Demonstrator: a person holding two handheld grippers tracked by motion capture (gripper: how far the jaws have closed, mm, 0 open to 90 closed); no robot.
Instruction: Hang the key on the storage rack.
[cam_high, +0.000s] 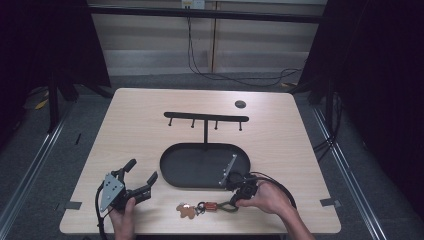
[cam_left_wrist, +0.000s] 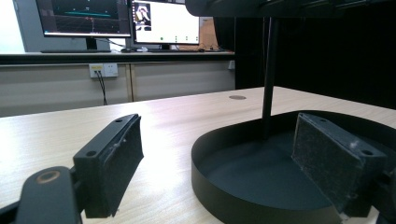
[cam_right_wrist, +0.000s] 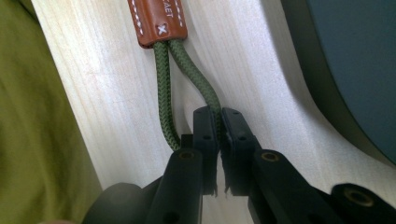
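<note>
Right gripper (cam_high: 235, 192) pinches the keychain's green cord loop (cam_high: 226, 204); black tray (cam_high: 172, 172) lies between it and the wide-spread left gripper (cam_high: 141, 176)

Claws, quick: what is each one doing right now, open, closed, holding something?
Left claw: open, holding nothing, beside the black tray.
Right claw: closed on the green cord loop of the keychain.
</note>
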